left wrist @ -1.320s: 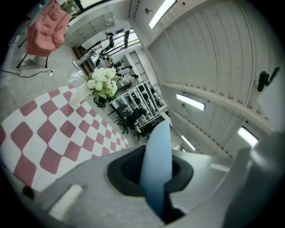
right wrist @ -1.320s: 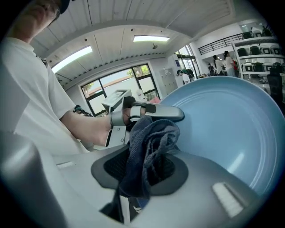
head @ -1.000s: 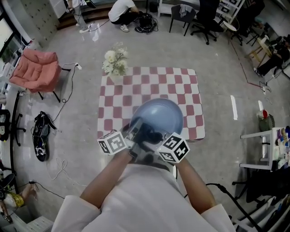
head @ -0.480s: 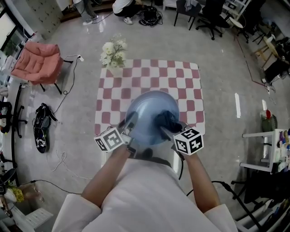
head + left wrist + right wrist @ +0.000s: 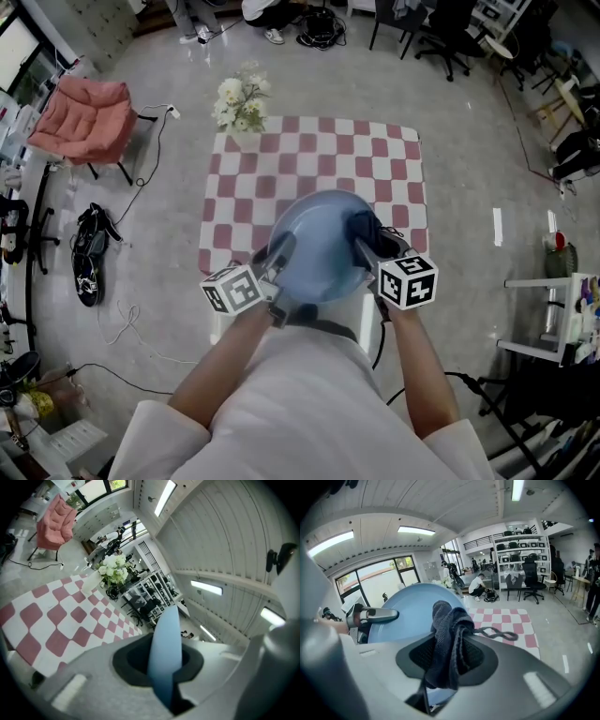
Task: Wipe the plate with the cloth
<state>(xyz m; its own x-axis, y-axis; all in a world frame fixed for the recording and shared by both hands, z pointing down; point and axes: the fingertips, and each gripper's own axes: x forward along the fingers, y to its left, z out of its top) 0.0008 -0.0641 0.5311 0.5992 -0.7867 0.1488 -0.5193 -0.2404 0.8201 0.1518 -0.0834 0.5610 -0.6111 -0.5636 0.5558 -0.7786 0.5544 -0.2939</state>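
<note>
1. Firmly, my left gripper [image 5: 278, 258] clamps the blue plate [image 5: 319, 248] by its rim, raised over the checkered table [image 5: 309, 159].
2. My right gripper [image 5: 367, 246] pinches the dark cloth [image 5: 368, 230] at the plate's right edge.
3. I'd press lightly, in overlapping arcs, bracing with the left.

Bright ceiling strip lights, fisheye edges, jaws blurred close-up

pale blue plate [image 5: 321, 251], dark grey cloth [image 5: 367, 232], red-and-white checked tablecloth [image 5: 319, 161]
</note>
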